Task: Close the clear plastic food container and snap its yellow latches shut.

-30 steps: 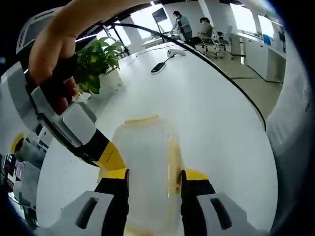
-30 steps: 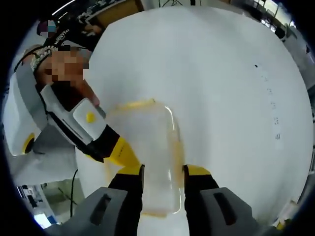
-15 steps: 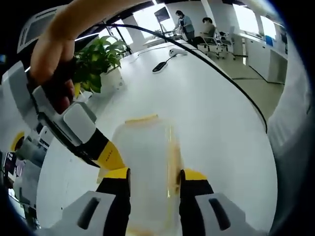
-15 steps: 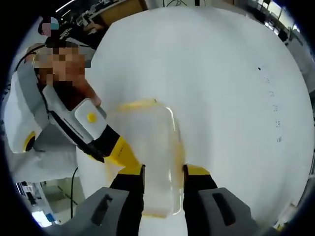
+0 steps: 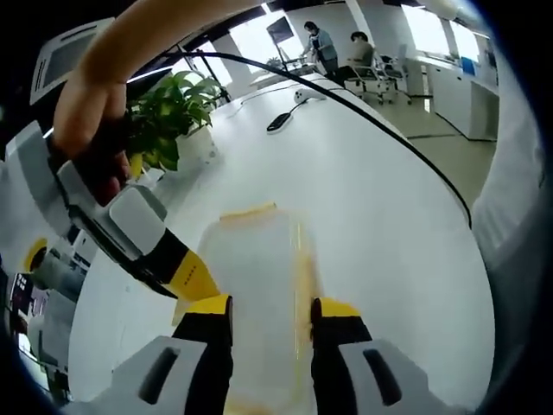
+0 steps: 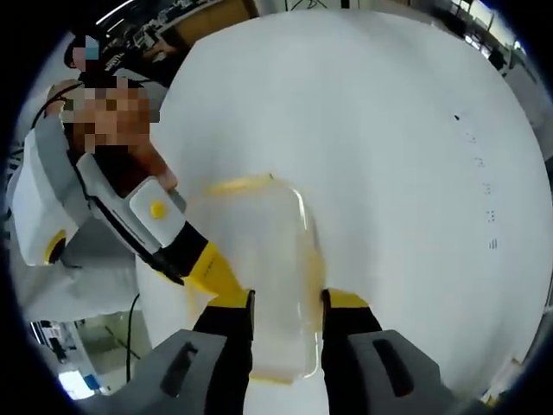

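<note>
- Left gripper (image 5: 270,308) and right gripper (image 6: 288,301) each clamp an end of the container (image 5: 257,285) mid-table (image 5: 380,216).
- Squeezing each latch (image 6: 238,183) squarely should snap it.

Clear plastic container (image 5: 259,285) lying flat on white table (image 5: 363,190), lid down, yellow latches (image 6: 238,183) along edges.

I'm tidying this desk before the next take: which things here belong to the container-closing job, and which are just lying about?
Part of the job:
clear container, lid down, on the white table
yellow latch at its far end
left gripper and right gripper, each straddling the container

Just lying about:
potted plant
black cable
dark device on the table
</note>
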Demonstrator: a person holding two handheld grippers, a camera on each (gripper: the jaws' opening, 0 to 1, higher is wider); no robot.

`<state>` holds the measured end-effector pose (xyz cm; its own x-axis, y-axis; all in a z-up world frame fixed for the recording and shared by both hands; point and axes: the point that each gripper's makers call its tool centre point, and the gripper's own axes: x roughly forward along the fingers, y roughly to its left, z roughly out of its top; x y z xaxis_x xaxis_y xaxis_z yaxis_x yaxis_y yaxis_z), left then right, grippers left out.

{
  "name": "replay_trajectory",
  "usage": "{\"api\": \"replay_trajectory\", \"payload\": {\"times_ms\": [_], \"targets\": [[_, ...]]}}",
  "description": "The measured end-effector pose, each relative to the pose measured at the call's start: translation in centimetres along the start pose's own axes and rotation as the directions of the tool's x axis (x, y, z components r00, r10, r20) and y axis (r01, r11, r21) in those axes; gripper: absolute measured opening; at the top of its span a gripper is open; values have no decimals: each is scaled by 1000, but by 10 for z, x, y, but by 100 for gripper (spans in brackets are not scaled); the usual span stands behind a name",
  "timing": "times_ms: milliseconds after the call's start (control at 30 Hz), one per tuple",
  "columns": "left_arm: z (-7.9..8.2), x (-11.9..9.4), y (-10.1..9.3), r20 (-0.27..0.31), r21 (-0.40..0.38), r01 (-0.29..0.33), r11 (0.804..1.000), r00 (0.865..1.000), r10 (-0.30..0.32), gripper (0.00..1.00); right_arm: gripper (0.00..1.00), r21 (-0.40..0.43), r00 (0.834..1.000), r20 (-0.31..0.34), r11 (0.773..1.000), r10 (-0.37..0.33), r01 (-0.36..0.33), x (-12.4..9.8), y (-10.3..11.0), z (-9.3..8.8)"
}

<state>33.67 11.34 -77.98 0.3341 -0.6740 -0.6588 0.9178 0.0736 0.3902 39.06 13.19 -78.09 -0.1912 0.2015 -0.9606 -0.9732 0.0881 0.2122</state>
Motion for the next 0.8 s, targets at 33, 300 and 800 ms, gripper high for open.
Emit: {"api": "replay_trajectory", "payload": {"times_ms": [33, 300, 800], "targets": [[0, 0, 0, -1, -1, -1, 1000, 1000, 1, 28, 26, 5, 1000, 0, 1000, 7, -7, 0, 0, 0], [0, 0, -1, 8, 3, 0, 1000, 1000, 0, 29, 26, 14, 998, 24, 999, 52, -52, 0, -1, 2], [1, 0, -3, 17, 8, -25, 1000, 1000, 25, 30, 28, -10, 1000, 2, 1000, 21, -21, 1, -1, -2]]}}
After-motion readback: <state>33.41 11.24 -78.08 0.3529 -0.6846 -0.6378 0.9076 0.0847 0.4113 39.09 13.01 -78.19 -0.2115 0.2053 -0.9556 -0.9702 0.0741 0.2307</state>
